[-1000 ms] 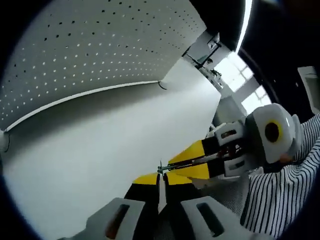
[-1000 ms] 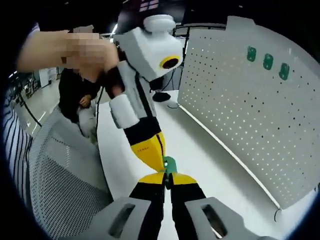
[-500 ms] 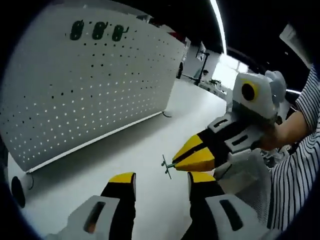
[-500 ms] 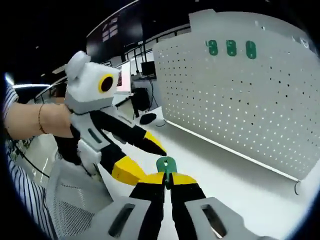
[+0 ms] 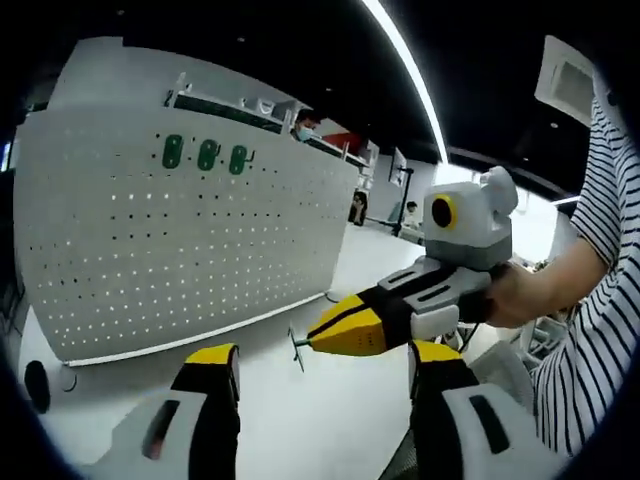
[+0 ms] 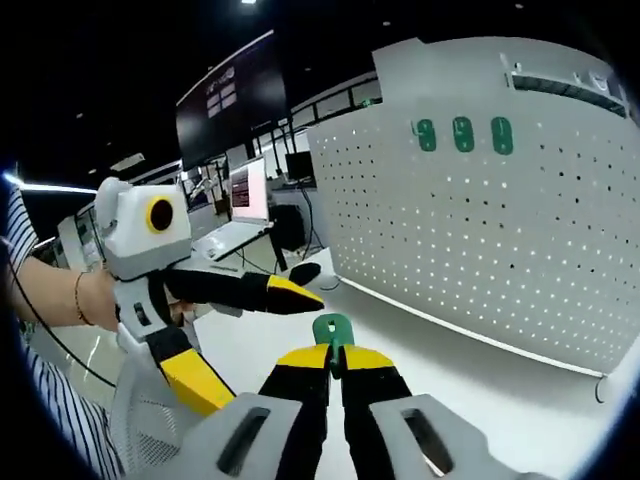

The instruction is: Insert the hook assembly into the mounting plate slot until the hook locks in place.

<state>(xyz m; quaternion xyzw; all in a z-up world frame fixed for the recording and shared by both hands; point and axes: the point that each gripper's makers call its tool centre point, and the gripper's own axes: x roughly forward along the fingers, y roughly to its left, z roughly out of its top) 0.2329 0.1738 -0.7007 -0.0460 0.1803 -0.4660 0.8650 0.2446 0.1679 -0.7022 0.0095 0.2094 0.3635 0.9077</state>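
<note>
A white perforated pegboard panel point(image 6: 480, 230) stands on a white tabletop point(image 5: 310, 400), three green plastic mounting plates point(image 5: 205, 155) at its upper left in the left gripper view. The right gripper point(image 6: 335, 362), jaws pressed together, pinches the small green hook assembly point(image 6: 332, 331) at lower centre. The left gripper point(image 5: 320, 365) is spread wide.
</note>
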